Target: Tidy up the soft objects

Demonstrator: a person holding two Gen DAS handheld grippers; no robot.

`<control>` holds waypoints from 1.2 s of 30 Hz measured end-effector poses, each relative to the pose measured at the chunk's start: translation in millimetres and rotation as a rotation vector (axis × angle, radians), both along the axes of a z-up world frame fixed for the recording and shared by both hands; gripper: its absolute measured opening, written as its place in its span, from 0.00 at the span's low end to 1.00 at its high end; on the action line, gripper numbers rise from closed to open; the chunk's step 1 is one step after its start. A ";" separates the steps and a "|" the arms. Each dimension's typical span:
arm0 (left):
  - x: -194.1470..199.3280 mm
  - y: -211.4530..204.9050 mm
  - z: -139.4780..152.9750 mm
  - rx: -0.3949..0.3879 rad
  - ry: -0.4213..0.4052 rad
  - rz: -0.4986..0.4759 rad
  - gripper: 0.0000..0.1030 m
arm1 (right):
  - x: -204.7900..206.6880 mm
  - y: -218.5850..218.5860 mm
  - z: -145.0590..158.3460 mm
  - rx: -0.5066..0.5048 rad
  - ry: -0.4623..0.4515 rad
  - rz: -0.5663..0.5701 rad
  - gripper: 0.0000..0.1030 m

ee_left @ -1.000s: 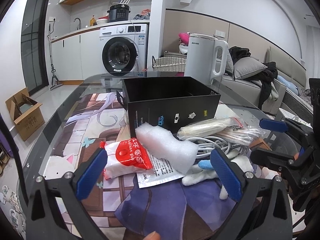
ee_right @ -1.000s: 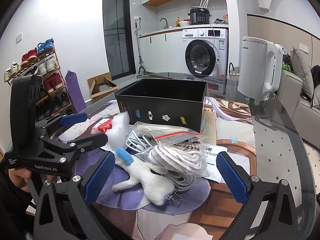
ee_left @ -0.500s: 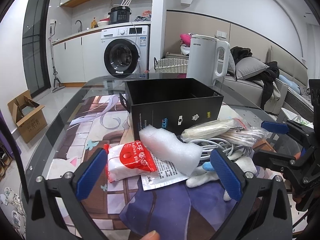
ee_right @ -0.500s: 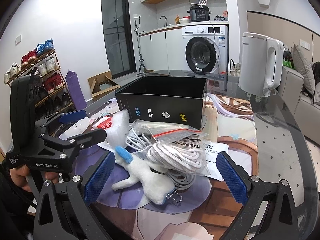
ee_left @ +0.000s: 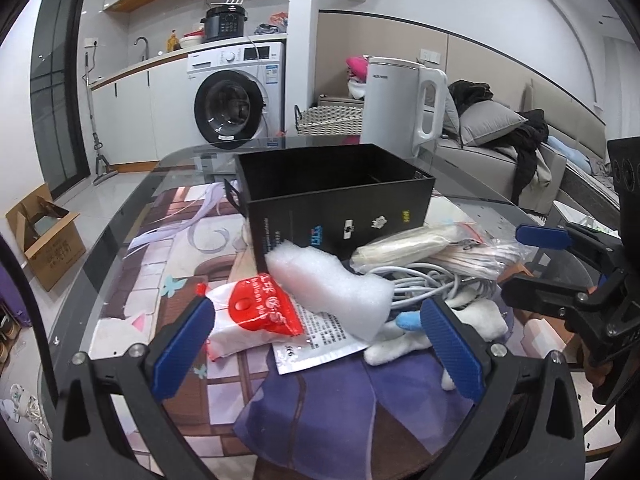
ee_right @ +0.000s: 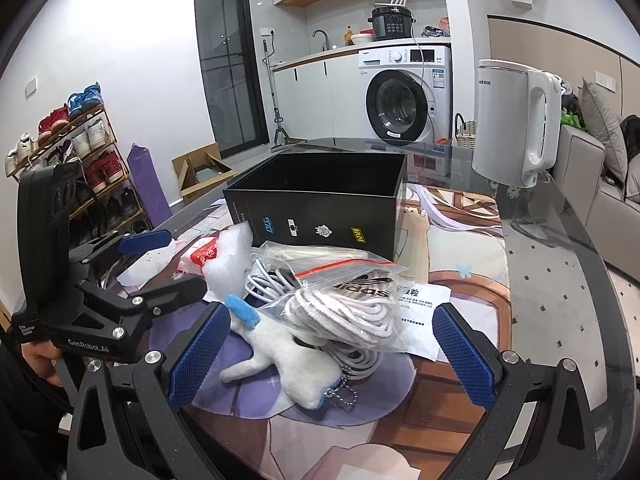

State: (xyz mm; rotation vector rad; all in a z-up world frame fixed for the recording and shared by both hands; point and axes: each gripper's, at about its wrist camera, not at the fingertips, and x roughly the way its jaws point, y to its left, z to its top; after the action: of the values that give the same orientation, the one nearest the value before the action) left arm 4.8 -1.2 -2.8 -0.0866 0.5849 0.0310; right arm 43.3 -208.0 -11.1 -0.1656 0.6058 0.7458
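Room: kitchen corner behind, washing machine (ee_right: 404, 104) against the far wall, white kettle (ee_right: 512, 120) standing on the glass table (ee_right: 560, 240).
Table: printed mat under the clutter, everything heaped just in front of the black box (ee_right: 320, 204).
Black box: open top, upright, logos facing the cameras; what shows of the inside looks dark and bare, the floor of it is hidden.
Plush toy (ee_right: 280, 356): white with blue tips, lying flat, long axis running diagonally from the blue end near the left gripper down to the keychain end nearest the right wrist camera.
Foam piece (ee_left: 328, 280): white, lumpy, long axis slanting from the box corner toward the plush.
Red-and-white packet (ee_left: 252, 312): flat on the table, left of the foam, touching it.
Zip bag (ee_right: 352, 296): holds coiled pale cord, resting on a white cable bundle (ee_left: 416, 284).
Left gripper (ee_left: 316, 344): spread wide, holding nothing, over the packet and foam.
Right gripper (ee_right: 328, 352): spread wide, empty, framing the plush and bag.
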 end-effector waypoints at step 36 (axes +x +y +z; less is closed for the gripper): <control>9.0 14.4 -6.3 -0.020 0.029 0.010 1.00 | 41.6 18.5 -0.4 -0.089 0.133 0.026 1.00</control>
State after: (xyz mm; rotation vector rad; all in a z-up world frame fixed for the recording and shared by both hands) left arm 13.8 13.2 -9.1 -0.1088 0.6141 0.0357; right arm 85.0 -189.5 -11.5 -0.2073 0.7649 0.7593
